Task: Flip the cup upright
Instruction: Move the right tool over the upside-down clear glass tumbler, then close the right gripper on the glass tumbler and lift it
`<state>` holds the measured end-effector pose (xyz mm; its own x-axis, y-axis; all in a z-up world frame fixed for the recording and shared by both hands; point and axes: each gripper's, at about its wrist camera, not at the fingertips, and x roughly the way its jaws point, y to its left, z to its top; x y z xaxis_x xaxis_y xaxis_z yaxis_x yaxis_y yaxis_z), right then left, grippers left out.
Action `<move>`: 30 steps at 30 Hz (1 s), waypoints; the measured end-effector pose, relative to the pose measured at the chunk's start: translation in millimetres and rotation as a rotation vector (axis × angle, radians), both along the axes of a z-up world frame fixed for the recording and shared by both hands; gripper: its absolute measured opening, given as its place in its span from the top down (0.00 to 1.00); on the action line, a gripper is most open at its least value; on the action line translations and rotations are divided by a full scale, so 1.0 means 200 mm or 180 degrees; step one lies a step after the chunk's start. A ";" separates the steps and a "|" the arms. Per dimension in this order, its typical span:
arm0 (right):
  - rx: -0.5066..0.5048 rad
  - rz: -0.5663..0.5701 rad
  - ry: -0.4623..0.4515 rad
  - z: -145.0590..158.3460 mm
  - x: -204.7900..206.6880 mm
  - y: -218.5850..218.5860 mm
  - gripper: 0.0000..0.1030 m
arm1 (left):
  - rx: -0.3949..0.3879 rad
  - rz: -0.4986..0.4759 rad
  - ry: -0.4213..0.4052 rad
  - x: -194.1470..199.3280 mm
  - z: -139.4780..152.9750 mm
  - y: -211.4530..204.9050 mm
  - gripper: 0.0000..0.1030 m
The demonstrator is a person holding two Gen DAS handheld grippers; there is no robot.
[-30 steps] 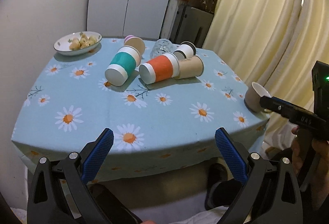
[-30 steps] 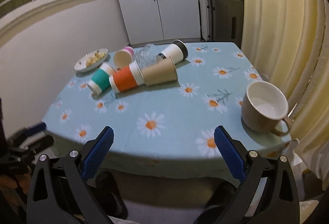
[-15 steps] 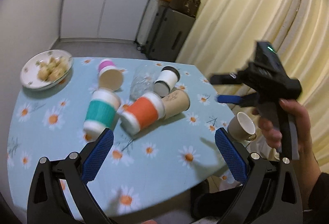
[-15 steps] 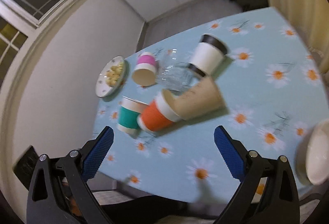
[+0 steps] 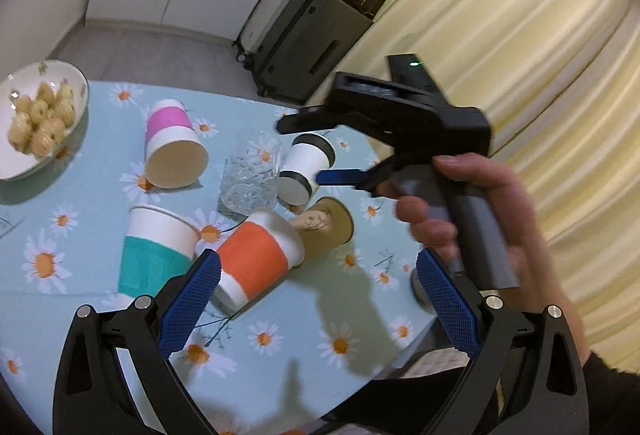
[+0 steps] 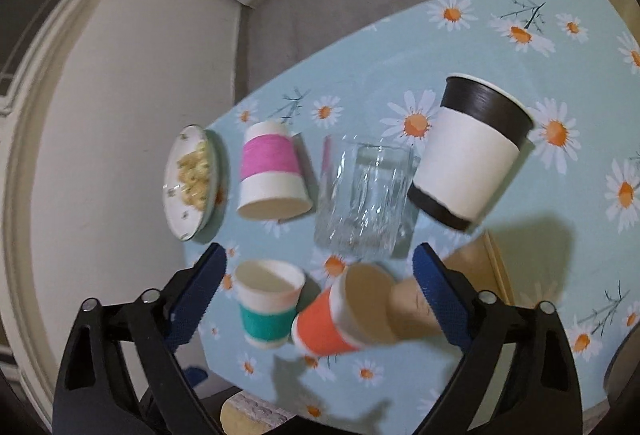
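Note:
Several paper cups lie on their sides on the daisy tablecloth: a teal cup, an orange cup, a brown cup, a pink cup and a black-and-white cup. A clear glass lies among them. My left gripper is open and empty above the near table edge. My right gripper is open and empty, hovering over the glass, orange cup and brown cup. It also shows in the left wrist view.
A white plate of snacks sits at the far left. A beige mug stands at the right edge, mostly hidden behind the hand. Cream curtains hang close on the right.
Both grippers have risen and moved forward over the table. The right gripper has swung in over the cup cluster and now looks down on it. The cups have not moved.

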<state>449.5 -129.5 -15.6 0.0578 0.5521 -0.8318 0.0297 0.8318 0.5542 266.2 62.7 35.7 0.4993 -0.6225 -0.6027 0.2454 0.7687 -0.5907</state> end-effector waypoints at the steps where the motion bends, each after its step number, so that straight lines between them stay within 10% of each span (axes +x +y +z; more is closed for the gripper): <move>1: -0.0005 -0.0014 0.0036 -0.02 0.02 0.01 0.13 | -0.0038 0.0003 0.0003 0.01 0.00 0.01 0.08; 30: -0.1068 -0.0192 0.0190 -0.21 0.13 0.22 0.30 | -0.0457 0.0167 0.0148 0.08 -0.10 0.17 0.08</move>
<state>475.1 -85.4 -57.9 0.0276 0.2444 -0.9693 0.1085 0.9632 0.2459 281.3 97.0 14.9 0.5069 -0.6778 -0.5326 0.1769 0.6865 -0.7053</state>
